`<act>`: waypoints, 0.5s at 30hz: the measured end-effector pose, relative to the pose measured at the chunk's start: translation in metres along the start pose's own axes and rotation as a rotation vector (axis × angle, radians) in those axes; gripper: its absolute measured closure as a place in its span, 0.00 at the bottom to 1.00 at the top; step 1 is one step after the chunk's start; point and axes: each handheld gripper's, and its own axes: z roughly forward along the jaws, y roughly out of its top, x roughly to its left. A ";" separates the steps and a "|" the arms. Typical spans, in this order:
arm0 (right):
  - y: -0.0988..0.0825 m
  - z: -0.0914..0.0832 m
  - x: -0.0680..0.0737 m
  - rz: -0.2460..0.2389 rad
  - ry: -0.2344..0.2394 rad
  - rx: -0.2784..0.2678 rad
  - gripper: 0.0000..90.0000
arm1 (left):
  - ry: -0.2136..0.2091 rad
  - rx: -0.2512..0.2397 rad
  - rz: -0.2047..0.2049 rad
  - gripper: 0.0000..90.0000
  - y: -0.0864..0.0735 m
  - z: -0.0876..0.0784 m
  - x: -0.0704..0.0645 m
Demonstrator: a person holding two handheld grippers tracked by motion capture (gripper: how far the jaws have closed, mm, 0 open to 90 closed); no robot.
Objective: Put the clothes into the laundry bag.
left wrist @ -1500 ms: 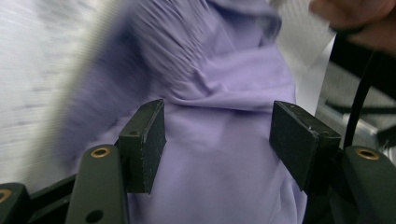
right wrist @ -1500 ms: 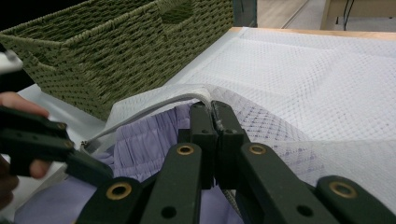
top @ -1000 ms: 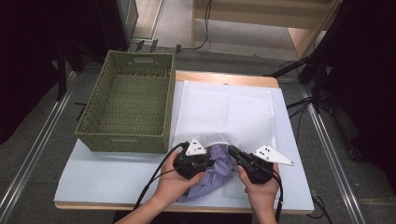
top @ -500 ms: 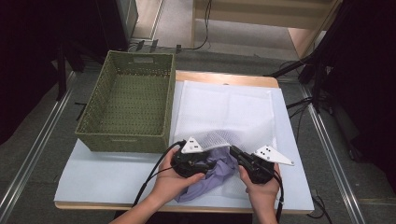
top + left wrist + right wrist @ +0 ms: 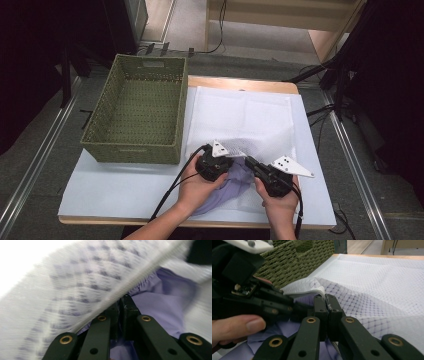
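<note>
Table point(image 5: 125, 190), no legible writing; left gripper point(image 5: 120, 302), right gripper point(image 5: 325, 300) both clamped on mesh bag point(image 5: 240, 120) edge

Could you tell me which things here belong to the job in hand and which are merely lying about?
In the job:
- white mesh laundry bag, its edge pinched by both grippers
- lilac garment, partly inside the bag
- left gripper, jaws just closing
- right gripper, jaws shut

Lying about:
- green woven basket, untouched beside the bag
- white table mat

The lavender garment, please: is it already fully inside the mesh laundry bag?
Partly in: the lavender garment bulges out of the mesh laundry bag near the hands; its far part shows through the mesh.
</note>
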 end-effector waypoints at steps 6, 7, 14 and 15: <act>-0.001 -0.001 -0.002 -0.017 -0.024 0.005 0.99 | -0.176 -0.022 0.039 0.63 -0.008 -0.021 -0.002; -0.002 -0.002 -0.004 -0.020 -0.030 0.007 0.99 | -0.201 -0.035 0.044 0.59 -0.015 -0.036 0.001; -0.003 0.001 -0.003 -0.015 -0.027 0.011 0.99 | -0.201 0.117 0.100 0.44 -0.043 -0.040 -0.001; -0.003 0.001 -0.003 -0.015 -0.027 0.011 0.99 | -0.201 0.117 0.100 0.44 -0.043 -0.040 -0.001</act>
